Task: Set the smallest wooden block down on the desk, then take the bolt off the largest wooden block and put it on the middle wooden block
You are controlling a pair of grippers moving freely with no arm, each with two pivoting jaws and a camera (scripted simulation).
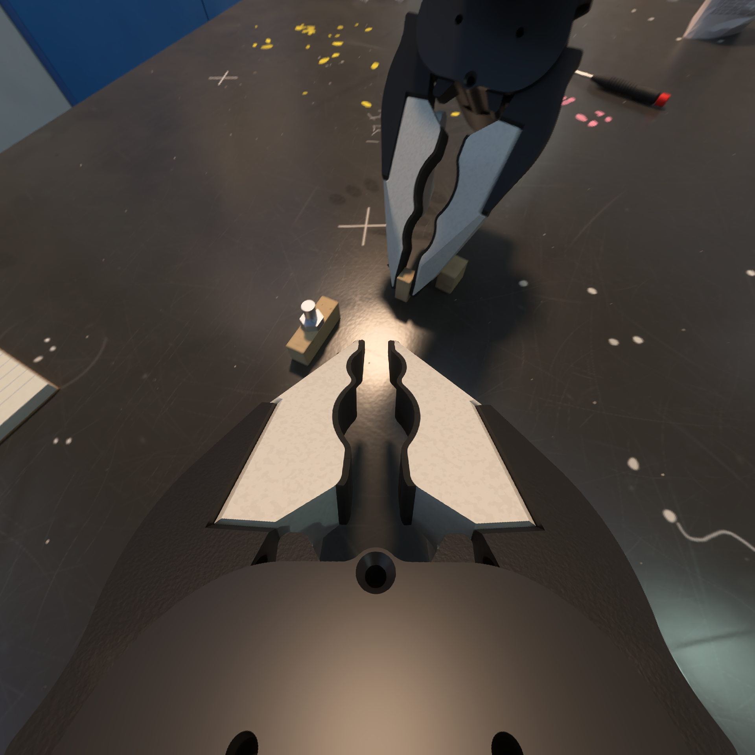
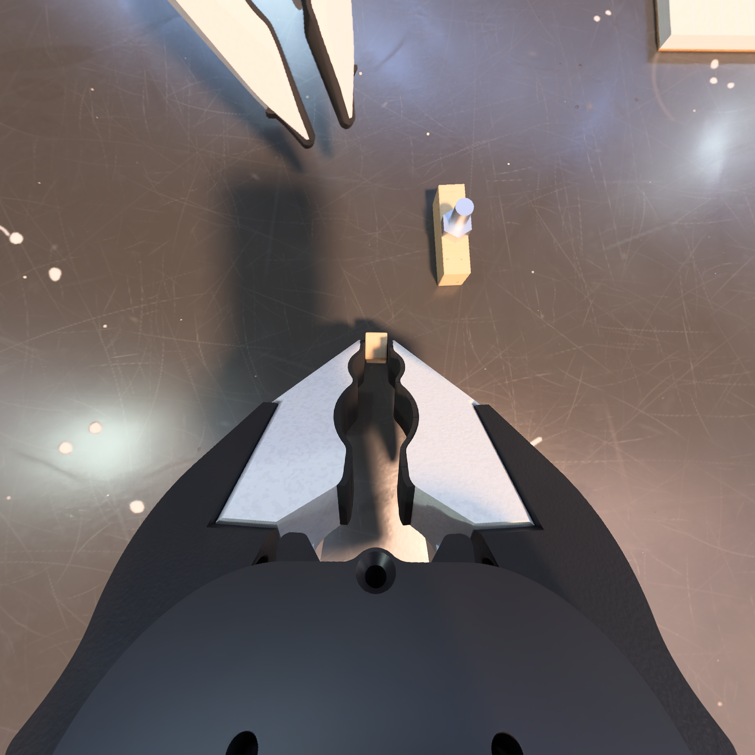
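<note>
The largest wooden block [image 1: 313, 333] lies on the dark desk [image 1: 163, 245] with a silver bolt [image 1: 309, 312] standing on it, just left of and beyond my left gripper [image 1: 376, 347]. That gripper is narrowly open and empty. My right gripper [image 1: 404, 286] points down, shut on the smallest wooden block [image 1: 403, 285], whose lower end is at or just above the desk. The middle wooden block [image 1: 451, 273] lies just behind it. In the right wrist view the smallest block [image 2: 376, 347] sits between my right gripper's [image 2: 376, 349] tips. The largest block [image 2: 451, 249] and the bolt [image 2: 459, 220] lie ahead to the right.
A lined notepad [image 1: 20, 392] lies at the desk's left edge and also shows in the right wrist view [image 2: 706, 24]. A black tool with a red end [image 1: 629, 88] and a white packet [image 1: 719, 20] lie far right. The left gripper's fingers [image 2: 286, 81] hang at top left.
</note>
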